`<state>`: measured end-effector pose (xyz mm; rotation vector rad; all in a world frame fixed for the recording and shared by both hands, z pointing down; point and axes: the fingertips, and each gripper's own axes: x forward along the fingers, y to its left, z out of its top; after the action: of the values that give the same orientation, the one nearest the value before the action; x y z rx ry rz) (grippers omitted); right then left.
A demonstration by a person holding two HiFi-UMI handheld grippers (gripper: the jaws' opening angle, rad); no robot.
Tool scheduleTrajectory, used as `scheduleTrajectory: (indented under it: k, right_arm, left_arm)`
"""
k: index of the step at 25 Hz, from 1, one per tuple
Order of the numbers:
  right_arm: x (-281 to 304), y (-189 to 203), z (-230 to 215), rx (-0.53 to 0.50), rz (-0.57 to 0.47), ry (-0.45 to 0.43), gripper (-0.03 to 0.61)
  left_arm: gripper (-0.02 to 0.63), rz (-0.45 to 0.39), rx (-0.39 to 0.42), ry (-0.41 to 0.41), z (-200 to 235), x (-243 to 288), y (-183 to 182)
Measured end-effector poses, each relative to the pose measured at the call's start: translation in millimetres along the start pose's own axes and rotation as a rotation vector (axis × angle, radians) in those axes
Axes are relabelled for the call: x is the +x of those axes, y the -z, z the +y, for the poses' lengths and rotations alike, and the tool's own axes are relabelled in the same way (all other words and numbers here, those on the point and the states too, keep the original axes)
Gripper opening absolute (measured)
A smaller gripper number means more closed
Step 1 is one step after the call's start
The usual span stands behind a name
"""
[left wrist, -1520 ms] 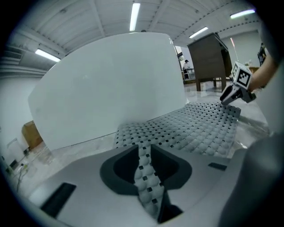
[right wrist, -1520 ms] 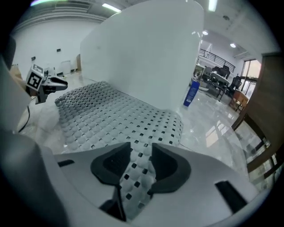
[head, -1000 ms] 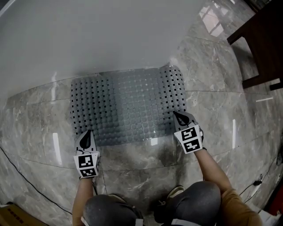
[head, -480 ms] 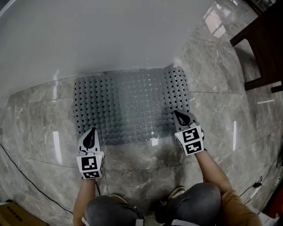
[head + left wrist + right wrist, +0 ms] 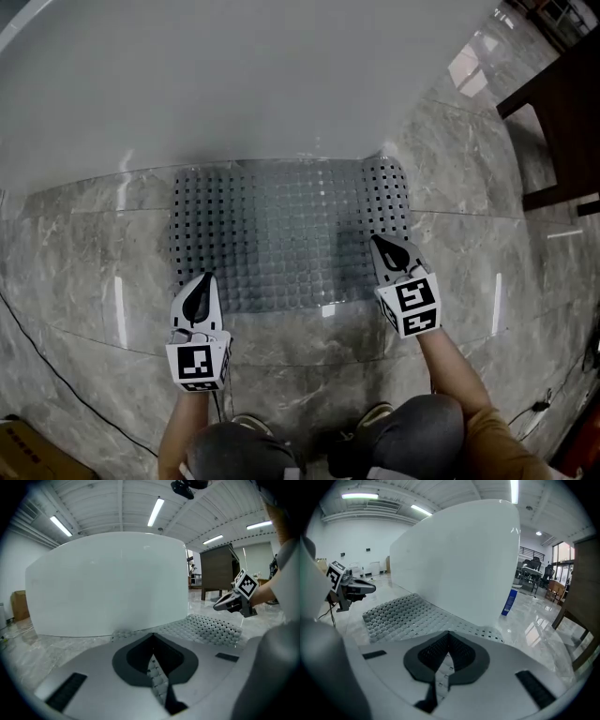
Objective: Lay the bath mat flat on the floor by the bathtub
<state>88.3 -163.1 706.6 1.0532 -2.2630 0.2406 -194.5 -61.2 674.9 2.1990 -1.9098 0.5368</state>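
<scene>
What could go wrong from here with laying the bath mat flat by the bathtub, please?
1. The left gripper and right gripper are both shut on the near edge of the bath mat. Pulling back before opening would likely drag it away from the bathtub.
2. The far right corner seems to ride up against the tub wall, so it may end up curled rather than flat.

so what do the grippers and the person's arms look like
The left gripper and right gripper are light grey shells tapering to a point, with a black teardrop recess around the jaws. Each carries a white cube with black square markers. The right arm shows a mustard-brown sleeve.
</scene>
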Motion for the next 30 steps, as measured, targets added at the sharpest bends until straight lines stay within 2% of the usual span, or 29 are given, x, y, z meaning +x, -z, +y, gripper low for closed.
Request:
scheduleTrajectory:
  k: [4, 9, 12, 16, 22, 30]
  right_arm:
    - [-22.3, -27.3, 7.8, 0.019, -0.021, -0.013, 0.003]
    - [-66.9, -68.6, 19.3, 0.036, -0.067, -0.021, 0.003]
    - [-87.5, -93.9, 24.4, 0.054, -0.095, -0.019, 0.003]
    - [-109.2, -119.5, 35.5, 0.103, -0.116, -0.05, 0.003]
    - [-142.7, -147.1, 40.0, 0.091, -0.097, -0.069, 0.003]
    - [-204.7, -205.1, 54.8, 0.073, -0.072, -0.11, 0.003]
  left_arm:
    - [0.003, -0.05, -0.043, -0.032, 4.7, -16.3, -41.1]
    - [0.003, -0.069, -0.106, 0.01, -13.4, -38.4, -81.7]
    - [0.003, -0.069, -0.106, 0.021, -18.5, -55.9, -102.0]
    - [0.003, -0.05, -0.125, -0.005, -5.9, -77.7, -117.9]
    - [0.003, -0.031, -0.123, -0.018, -8.2, -108.0, -152.9]
    - [0.003, -0.001, -0.117, -0.013, -16.7, -159.8, -214.5]
